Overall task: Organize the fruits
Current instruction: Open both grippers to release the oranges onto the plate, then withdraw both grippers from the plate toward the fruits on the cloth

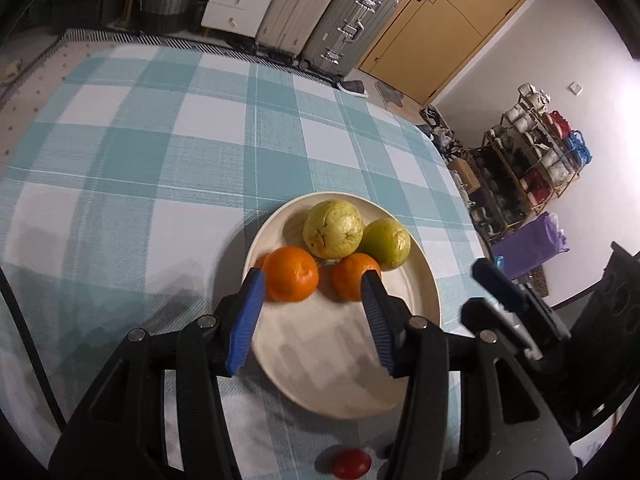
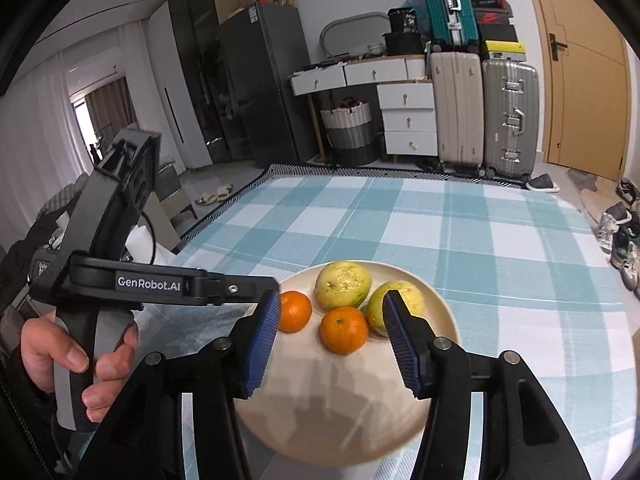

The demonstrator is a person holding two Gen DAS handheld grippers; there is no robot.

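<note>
A cream plate (image 1: 320, 360) (image 2: 340, 412) on the checked tablecloth holds two oranges (image 1: 290, 278) (image 1: 352, 276) and two yellow-green guavas (image 1: 332, 228) (image 1: 386, 242). My left gripper (image 1: 313, 280) hovers open over the plate's near half, its tips just short of the oranges, nothing between the pads. My right gripper (image 2: 333, 300) is open too, above the plate, with the nearer orange (image 2: 344, 330) below the gap and untouched. The right guava (image 2: 410, 290) is partly hidden by a finger. A small red fruit (image 1: 352, 463) lies on the cloth close to me.
A hand (image 2: 60, 360) holds the left gripper's handle at the left of the right wrist view. Suitcases (image 2: 484, 116), white drawers (image 2: 408, 116) and a door stand beyond the table's far edge. A shoe rack (image 1: 528, 160) lies past the right edge.
</note>
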